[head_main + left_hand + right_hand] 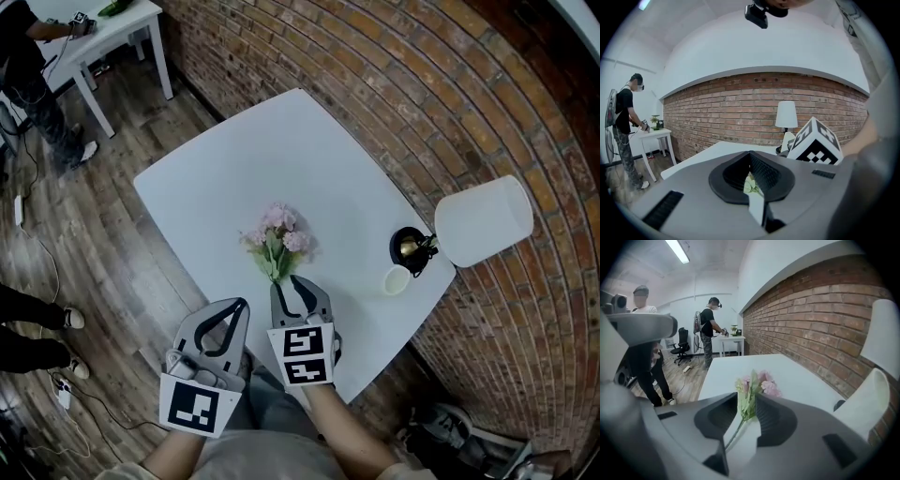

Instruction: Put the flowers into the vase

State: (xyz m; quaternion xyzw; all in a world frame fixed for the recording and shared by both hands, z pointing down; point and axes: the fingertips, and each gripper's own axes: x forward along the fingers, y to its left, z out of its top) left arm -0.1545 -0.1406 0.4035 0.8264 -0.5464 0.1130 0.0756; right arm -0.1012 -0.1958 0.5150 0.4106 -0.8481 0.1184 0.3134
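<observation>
View from above and along both tools. The bunch of pink artificial flowers with green leaves and stem [277,236] lies flat near the centre of the white square table [309,150], blooms toward the top of the frame and stem end toward you.

Your right gripper [292,284] sits at the stem end. In its own view the jaws stand well apart, with the thin green stem running up between them and neither pad pressing on it. The blooms [760,379] show just beyond the tips.

Your left gripper [243,304] hovers just left of the right one, apart from the flowers. Its jaw tips are closed together on nothing, and the leaves seen through the hollow behind the tips lie on the table beyond.

The small white cylindrical vessel [396,279], apparently the vase, stands empty at the table's right edge. It is beside the black-based lamp with the white shade [483,220] and well apart from the bunch.

Progress is judged early, since nothing is in the vase. What remains is to close on the stem, lift the bunch, carry it toward the right of the frame, turn it stem-down and lower it in.
</observation>
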